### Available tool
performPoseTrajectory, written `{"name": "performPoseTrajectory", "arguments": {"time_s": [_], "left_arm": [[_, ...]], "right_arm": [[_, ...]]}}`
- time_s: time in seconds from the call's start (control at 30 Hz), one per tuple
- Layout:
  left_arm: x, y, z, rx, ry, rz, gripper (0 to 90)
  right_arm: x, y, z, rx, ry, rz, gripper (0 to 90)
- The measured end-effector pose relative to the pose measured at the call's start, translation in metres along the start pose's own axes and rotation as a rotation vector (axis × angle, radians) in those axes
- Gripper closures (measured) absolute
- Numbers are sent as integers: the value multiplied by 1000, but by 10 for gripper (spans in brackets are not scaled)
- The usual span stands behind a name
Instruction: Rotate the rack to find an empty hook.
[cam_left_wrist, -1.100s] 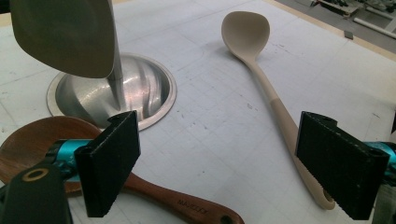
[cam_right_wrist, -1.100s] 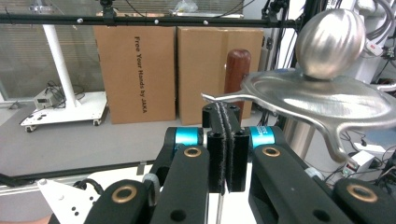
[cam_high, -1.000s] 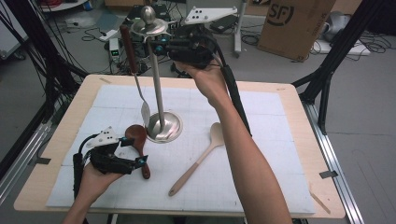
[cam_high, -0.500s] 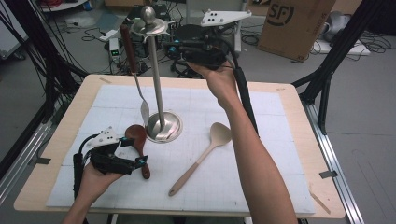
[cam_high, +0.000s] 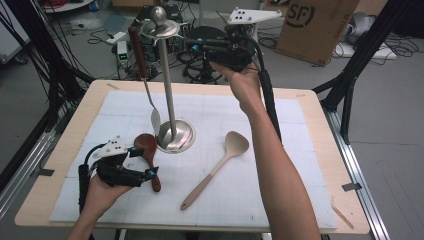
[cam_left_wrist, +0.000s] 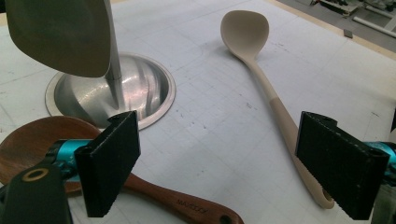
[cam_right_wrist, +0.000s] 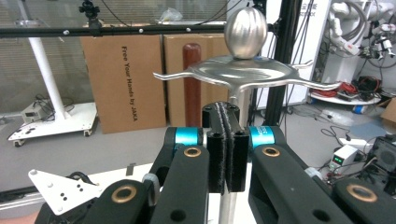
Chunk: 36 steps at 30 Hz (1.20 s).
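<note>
The right gripper (cam_right_wrist: 226, 154) has its two black jaws pressed flat together with nothing between them, just in front of the steel utensil stand (cam_right_wrist: 246, 74). The stand's ball knob tops a round plate with curved hooks. A dark wooden handle (cam_right_wrist: 192, 79) hangs upright behind it, before cardboard boxes (cam_right_wrist: 123, 79)

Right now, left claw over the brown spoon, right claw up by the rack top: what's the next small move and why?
Probably lower the left claw and close it on the brown wooden spoon. Its jaws stand open with the spoon's handle on the mat just under the near one, nothing gripped. One utensil already hangs from the stand, and the right claw is shut and empty beside the stand's top.
</note>
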<state>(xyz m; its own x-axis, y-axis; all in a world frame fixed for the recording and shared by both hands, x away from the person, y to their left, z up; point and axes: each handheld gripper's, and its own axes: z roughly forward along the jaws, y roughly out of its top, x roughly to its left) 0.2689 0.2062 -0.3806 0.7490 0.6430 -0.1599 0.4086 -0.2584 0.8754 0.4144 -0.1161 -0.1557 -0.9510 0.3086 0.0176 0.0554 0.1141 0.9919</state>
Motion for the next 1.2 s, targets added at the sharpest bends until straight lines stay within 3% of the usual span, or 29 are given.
{"name": "performPoseTrajectory", "arguments": {"time_s": [0.5, 1.2], "left_arm": [[0, 0, 0, 0, 0, 2, 146], [0, 0, 1, -1, -3, 2, 146]], "right_arm": [[-8, -1, -3, 0, -29, 8, 894], [-4, 4, 6, -2, 1, -6, 895]]}}
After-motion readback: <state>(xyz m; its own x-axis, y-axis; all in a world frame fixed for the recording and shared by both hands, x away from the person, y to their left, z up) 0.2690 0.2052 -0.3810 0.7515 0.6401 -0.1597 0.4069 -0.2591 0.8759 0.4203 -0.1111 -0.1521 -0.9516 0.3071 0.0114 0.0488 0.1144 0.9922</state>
